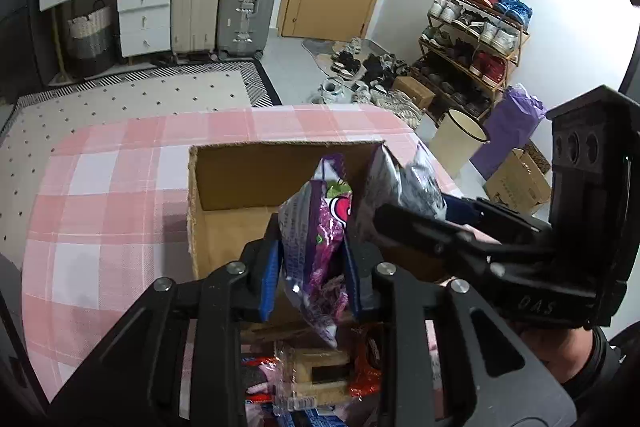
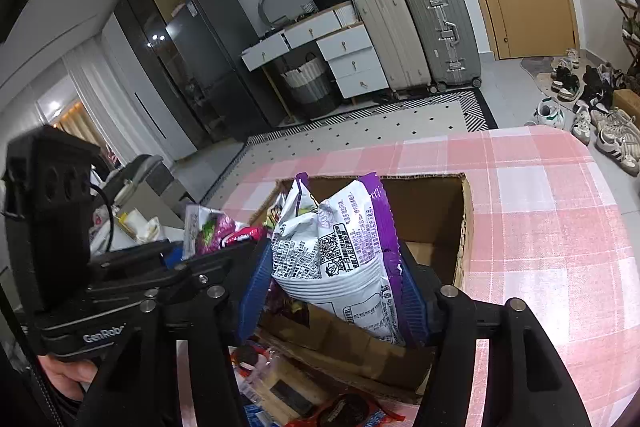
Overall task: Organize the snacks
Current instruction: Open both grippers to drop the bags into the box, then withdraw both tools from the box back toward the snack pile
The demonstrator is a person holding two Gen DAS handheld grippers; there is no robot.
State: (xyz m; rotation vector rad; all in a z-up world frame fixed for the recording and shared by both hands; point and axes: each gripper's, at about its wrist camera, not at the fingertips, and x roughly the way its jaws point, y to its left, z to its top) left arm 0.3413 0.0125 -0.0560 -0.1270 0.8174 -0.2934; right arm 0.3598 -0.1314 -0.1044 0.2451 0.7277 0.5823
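Pink-white check table [image 1: 120,187]; brown box [image 1: 240,179]; purple bag [image 1: 316,239]; white-purple bag [image 2: 340,255] with black print; black tongs [image 1: 312,267], blue pads [image 1: 270,275].

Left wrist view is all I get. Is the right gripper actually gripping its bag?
Observer: Yes. In the right wrist view, the right gripper has a blue pad against each side of a white and purple bag.
Operator: Where is the bag relative to the box?
Observer: Its lower end sits at the near wall of the cardboard box, and the rest shows against the opening.
Operator: Any room inside?
Observer: Bare box floor shows to the right of the bag.
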